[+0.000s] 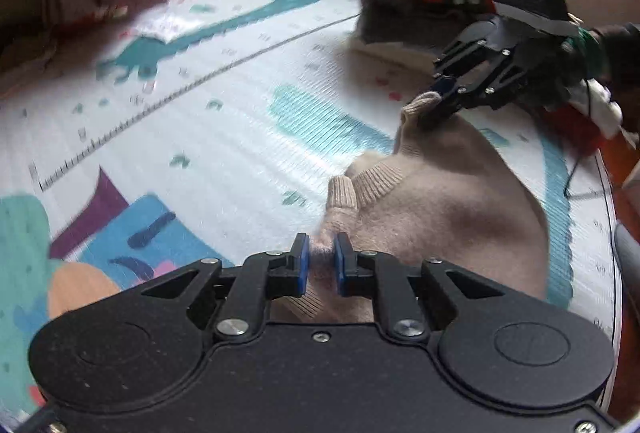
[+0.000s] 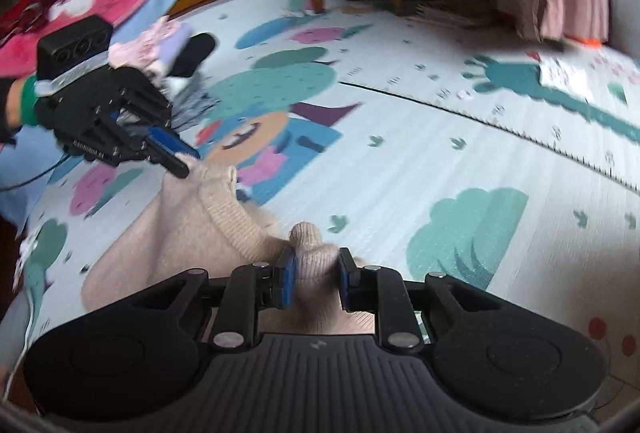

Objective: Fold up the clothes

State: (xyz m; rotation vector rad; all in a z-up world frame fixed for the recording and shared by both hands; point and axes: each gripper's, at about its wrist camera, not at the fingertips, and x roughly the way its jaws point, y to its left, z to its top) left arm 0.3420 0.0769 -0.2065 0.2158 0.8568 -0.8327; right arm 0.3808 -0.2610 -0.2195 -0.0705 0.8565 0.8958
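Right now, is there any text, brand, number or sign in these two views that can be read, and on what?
None reads as a word or number.
Right gripper body: a small embossed logo mark, no letters.
Mat: a ruler-like line of ticks with tiny marks beside it, too blurred to read.
White paper on the mat: faint print, unreadable.
Sweater, left gripper: no text.

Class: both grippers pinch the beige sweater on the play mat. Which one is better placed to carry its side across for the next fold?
Probably the right gripper: it grips the beige sweater by its cuff-side bunch; the left gripper could anchor.
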